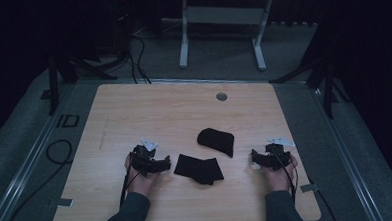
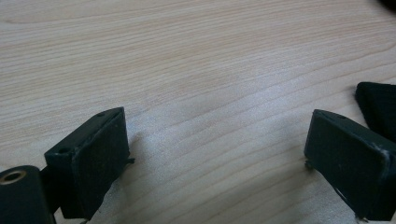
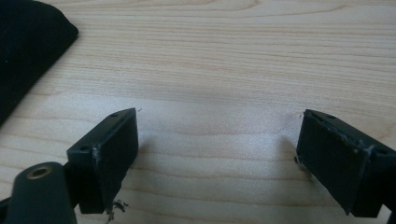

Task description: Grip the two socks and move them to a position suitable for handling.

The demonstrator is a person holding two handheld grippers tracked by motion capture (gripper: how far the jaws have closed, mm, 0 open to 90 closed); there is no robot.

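Two black cloth pieces lie mid-table: a flat one (image 1: 198, 169) near the front and a folded one (image 1: 217, 140) just behind it. My left gripper (image 1: 165, 164) rests on the table left of the flat cloth, jaws wide open and empty (image 2: 217, 158); a corner of black cloth (image 2: 379, 109) shows past its right jaw. At the right, my right gripper (image 1: 254, 158) also lies on the table, open with bare wood between its jaws (image 3: 217, 161). Black cloth (image 3: 28, 51) sits at the upper left of the right gripper view.
The wooden table (image 1: 134, 113) has a round grey grommet (image 1: 222, 96) near its far edge. Tape tabs (image 1: 64, 202) mark the front corners. Beyond the table stand a white desk frame (image 1: 220, 29), dark stands and floor cables (image 1: 60, 151).
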